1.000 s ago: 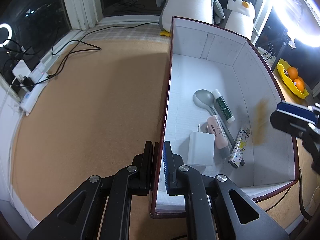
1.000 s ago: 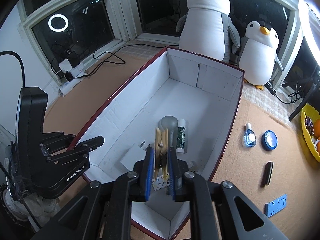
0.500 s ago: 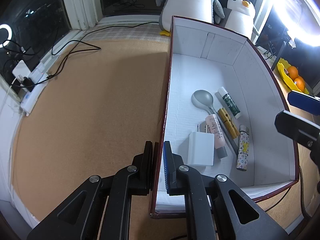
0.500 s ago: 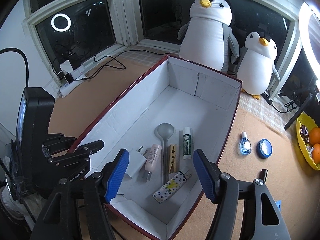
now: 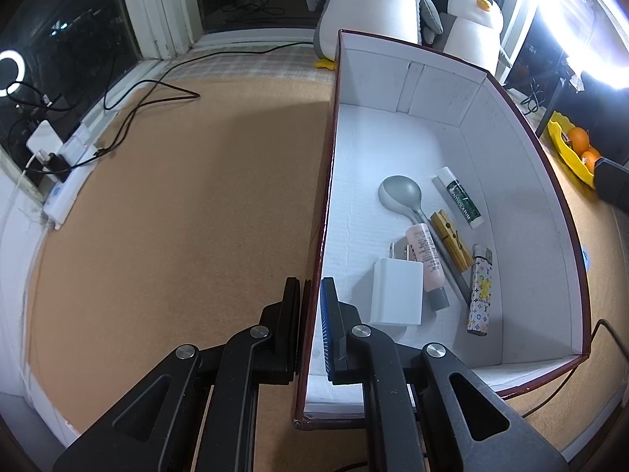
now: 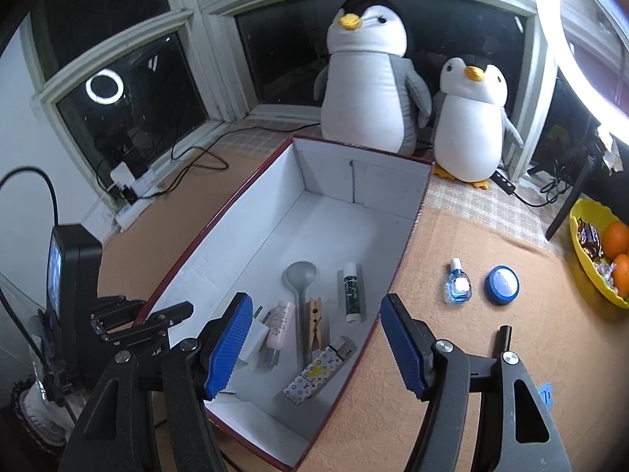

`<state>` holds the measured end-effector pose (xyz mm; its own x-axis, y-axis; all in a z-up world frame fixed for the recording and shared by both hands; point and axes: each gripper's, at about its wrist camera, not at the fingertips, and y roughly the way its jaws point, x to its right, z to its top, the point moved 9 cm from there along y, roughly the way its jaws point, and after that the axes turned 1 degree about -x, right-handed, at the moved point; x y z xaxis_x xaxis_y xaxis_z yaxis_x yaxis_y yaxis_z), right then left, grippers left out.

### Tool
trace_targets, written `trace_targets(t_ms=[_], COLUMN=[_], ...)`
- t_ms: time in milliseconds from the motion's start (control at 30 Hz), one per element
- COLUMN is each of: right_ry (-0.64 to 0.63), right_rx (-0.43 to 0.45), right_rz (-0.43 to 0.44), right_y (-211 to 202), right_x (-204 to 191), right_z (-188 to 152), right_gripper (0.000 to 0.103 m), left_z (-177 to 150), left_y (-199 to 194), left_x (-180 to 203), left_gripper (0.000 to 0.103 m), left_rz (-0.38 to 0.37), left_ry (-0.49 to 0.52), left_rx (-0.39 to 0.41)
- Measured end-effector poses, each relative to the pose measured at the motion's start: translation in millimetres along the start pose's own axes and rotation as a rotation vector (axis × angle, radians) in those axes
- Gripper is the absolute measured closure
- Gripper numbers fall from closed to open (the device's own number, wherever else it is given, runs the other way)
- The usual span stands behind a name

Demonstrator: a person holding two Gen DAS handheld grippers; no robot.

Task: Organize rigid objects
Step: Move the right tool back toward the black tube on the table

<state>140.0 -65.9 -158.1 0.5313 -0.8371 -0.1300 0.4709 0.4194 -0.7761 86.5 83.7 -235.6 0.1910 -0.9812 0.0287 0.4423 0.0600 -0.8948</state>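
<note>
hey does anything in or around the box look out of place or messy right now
Nothing looks spilled or broken. Inside the box, the patterned lighter lies crooked across the row, and the pink tube rests partly over the white charger. The small blue bottle and blue round tin sit outside on the mat.

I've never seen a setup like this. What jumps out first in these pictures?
Two plush penguins stand by the dark window, behind a long white-lined box with a dark red rim. On the box floor lie a grey spoon, a wooden clothespin, a patterned lighter and a white charger. The left gripper clamps the box's side wall; the right gripper hangs open above.
</note>
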Motion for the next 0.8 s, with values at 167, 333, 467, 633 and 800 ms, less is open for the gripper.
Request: trace_targets(t_ms=[167,333,467,633,800], right_ry=[0.035,0.074,0.106,0.150,0.201], right_rx=[0.015,0.023,0.019,-0.001,-0.039], right_rz=[-0.013,-0.039,-0.072,-0.132,-0.175], right_y=[-7.7,-12.9,-14.3,-10.3,1.8], right_x=[21.1,49.8,76.5,118.8,155.6], right_z=[3.6,2.6,-3.0,-14.0,-29.1], right_gripper=[0.039,0.039,0.039,0.039,0.039], left_z=[-0.5,0.8,0.9,0.3,0.4], left_y=[-0.2,-0.3,-0.2,-0.7,-1.5], left_x=[-0.4,1.1,1.6,0.9,1.2], left_gripper=[0.094,0.094,0.094,0.094,0.094], left_rz=[0.008,0.016,0.021,0.031,0.043], left_ry=[0.001,0.001,0.004,0.006,0.009], left_rx=[-0.004,-0.010,-0.015,-0.017,-0.020])
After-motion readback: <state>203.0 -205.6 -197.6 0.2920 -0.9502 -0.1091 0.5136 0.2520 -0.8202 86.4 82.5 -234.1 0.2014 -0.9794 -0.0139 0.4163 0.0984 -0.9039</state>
